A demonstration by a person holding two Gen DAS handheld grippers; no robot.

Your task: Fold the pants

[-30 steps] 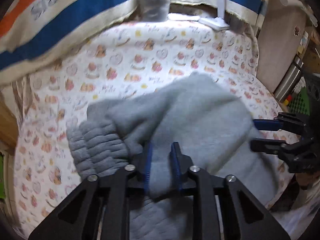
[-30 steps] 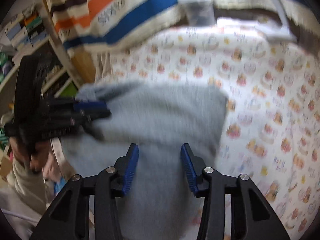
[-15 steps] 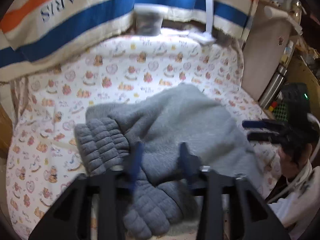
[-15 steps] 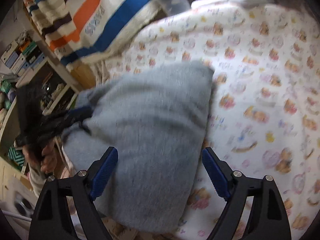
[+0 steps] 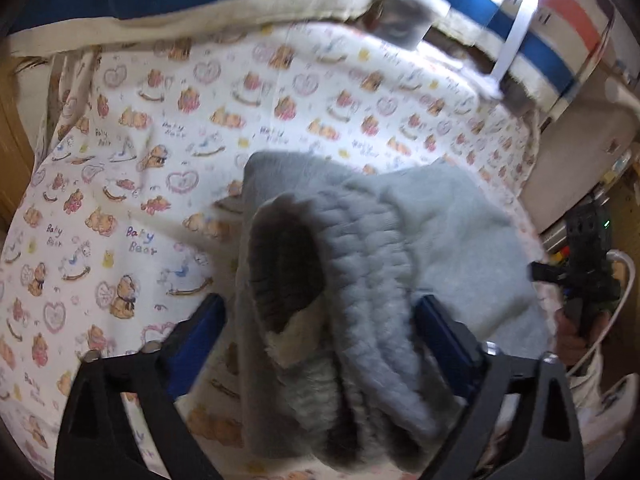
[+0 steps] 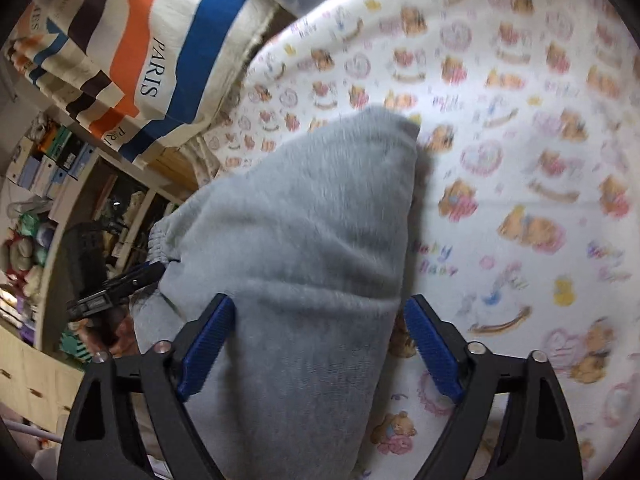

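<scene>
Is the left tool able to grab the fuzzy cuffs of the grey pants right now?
Probably yes. The left tool has just been opening; its jaws stand wide and the ribbed cuffs of the grey pants lie right between them on the bear-print sheet, with nothing covering them.

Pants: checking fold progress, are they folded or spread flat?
Folded: the grey pants lie doubled, ribbed cuffs stacked on top.

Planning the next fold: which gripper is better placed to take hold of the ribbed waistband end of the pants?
Probably left. The left gripper, its jaws just opened, straddles the ribbed waistband of the grey pants. The right gripper, also just opened, straddles only plain fabric at the other side.
</scene>
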